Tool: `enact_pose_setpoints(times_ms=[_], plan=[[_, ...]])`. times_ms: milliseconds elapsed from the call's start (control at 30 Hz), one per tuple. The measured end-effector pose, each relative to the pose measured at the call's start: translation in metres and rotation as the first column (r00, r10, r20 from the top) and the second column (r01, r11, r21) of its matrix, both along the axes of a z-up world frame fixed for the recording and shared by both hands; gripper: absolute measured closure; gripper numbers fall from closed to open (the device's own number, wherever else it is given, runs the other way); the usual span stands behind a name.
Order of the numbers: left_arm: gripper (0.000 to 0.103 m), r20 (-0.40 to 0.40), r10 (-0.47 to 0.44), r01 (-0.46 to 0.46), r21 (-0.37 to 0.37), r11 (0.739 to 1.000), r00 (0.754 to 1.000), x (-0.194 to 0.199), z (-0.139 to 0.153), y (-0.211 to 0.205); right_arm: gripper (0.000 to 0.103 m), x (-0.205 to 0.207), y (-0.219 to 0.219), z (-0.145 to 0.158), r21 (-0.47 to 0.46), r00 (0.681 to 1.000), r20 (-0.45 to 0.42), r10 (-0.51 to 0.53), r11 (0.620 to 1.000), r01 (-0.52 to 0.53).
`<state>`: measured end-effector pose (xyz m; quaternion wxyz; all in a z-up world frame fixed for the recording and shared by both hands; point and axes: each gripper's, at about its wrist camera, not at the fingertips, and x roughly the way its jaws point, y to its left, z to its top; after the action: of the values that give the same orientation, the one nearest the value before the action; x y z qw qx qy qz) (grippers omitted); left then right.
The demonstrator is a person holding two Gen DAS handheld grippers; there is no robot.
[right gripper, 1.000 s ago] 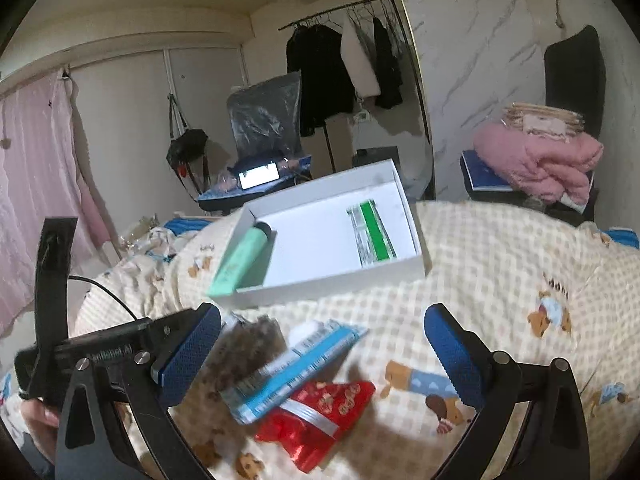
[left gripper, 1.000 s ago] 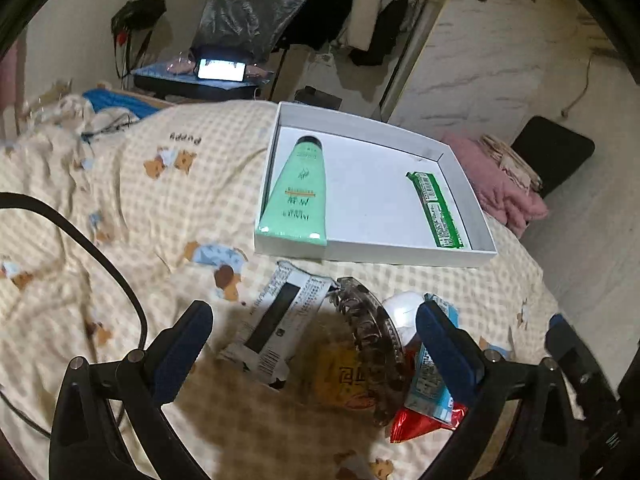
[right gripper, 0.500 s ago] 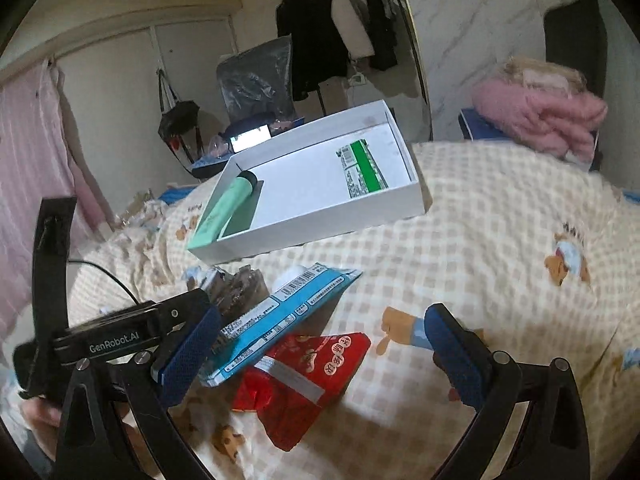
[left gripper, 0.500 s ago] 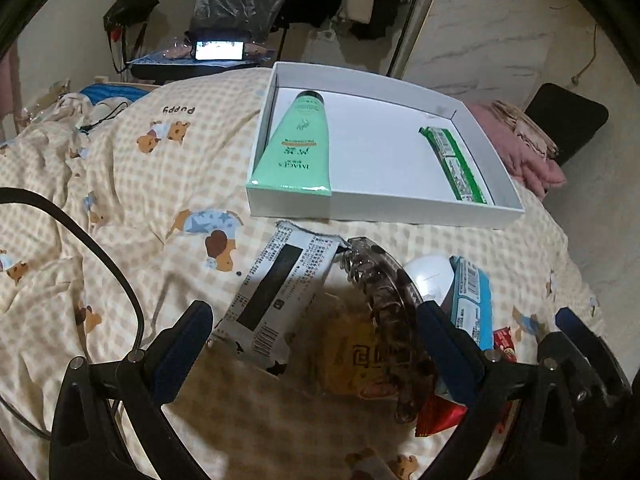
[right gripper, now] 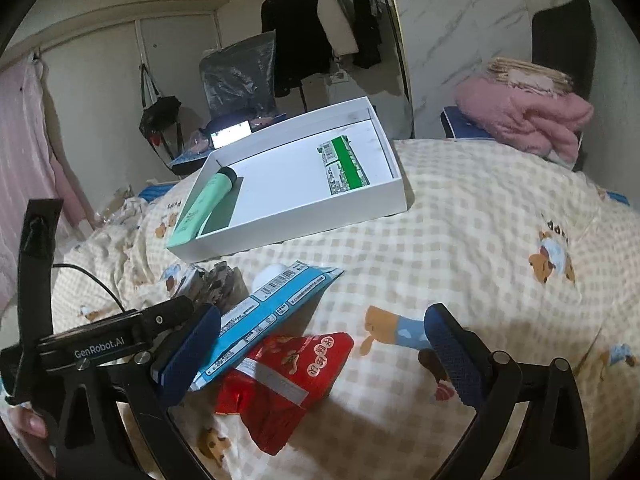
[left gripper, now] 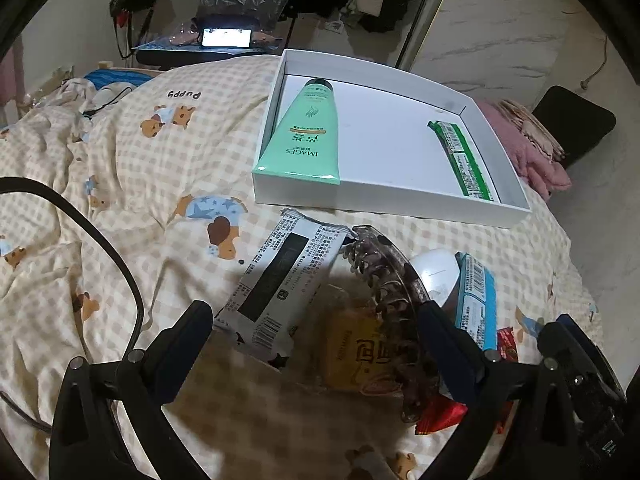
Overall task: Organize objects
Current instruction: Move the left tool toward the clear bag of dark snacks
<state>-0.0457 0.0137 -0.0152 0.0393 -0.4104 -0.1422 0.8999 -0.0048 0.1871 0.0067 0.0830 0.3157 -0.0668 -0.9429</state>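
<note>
A white tray (left gripper: 384, 200) lies on the bed and holds a green tube (left gripper: 308, 136) and a green packet (left gripper: 464, 160). In front of it lies a pile: a grey-white packet (left gripper: 280, 284), a brown hair claw (left gripper: 396, 300), a yellow packet (left gripper: 352, 352), a white round thing (left gripper: 436, 272), a blue packet (left gripper: 476, 304) and a red packet (right gripper: 288, 380). My left gripper (left gripper: 316, 344) is open above the pile, empty. My right gripper (right gripper: 320, 356) is open above the red and blue packets (right gripper: 272, 312), empty. The tray also shows in the right wrist view (right gripper: 300, 232).
The bed has a checked cover with bear prints (right gripper: 480, 240). A black cable (left gripper: 100, 248) runs over it at the left. A pink blanket (right gripper: 528, 116) lies on a chair at the right. Behind the bed stand a lit screen (left gripper: 226, 37) and a clothes rack (right gripper: 320, 32).
Both grippers have moved down and closer to the pile of packets. The jaws stay open. The objects have not moved.
</note>
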Motion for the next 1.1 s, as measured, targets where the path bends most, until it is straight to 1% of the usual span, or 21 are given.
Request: enact_pose_setpoints(times_ms=[67,167,267,400,500,633,800,967,1100], plan=[[0.001,-0.004,0.000,0.000,-0.004,1.000,1.000,0.000,0.001,0.000,0.001,0.000,0.000,-0.001,-0.003,1.000,0.001,-0.001,1.000,0.001],[0.001,0.003,-0.005,0.005,-0.001,1.000,1.000,0.000,-0.001,0.000,0.001,0.003,0.001,0.000,-0.018,1.000,-0.020,0.004,1.000,-0.005],[0.001,0.008,0.002,-0.002,0.000,1.000,1.000,0.000,-0.001,0.000,0.001,0.005,-0.001,0.002,-0.010,0.999,-0.032,0.030,1.000,-0.030],[0.001,-0.005,0.012,-0.012,-0.001,1.000,1.000,0.001,0.000,0.000,0.001,0.007,-0.003,0.003,-0.038,0.997,-0.051,0.064,0.997,-0.065],[0.001,-0.018,0.010,-0.010,0.008,1.000,1.000,0.003,0.000,0.001,0.001,0.008,-0.007,0.002,-0.028,0.995,-0.064,0.077,0.997,-0.078],[0.001,-0.031,0.001,0.000,0.004,1.000,1.000,0.004,0.001,0.003,0.001,0.009,-0.011,0.000,-0.010,0.993,-0.068,0.093,0.996,-0.094],[0.001,-0.057,-0.010,0.012,0.034,0.999,0.998,0.006,0.002,0.001,0.001,0.009,-0.014,-0.002,0.005,0.991,-0.074,0.109,0.994,-0.109],[0.001,-0.067,-0.006,0.010,0.058,0.998,0.998,0.006,0.003,-0.002,0.001,0.007,-0.011,-0.004,-0.024,0.991,-0.057,0.124,0.992,-0.126],[0.001,-0.070,-0.008,0.013,0.059,0.998,0.998,0.006,0.003,-0.002,0.001,0.006,-0.010,-0.005,-0.043,0.991,-0.045,0.127,0.991,-0.129]])
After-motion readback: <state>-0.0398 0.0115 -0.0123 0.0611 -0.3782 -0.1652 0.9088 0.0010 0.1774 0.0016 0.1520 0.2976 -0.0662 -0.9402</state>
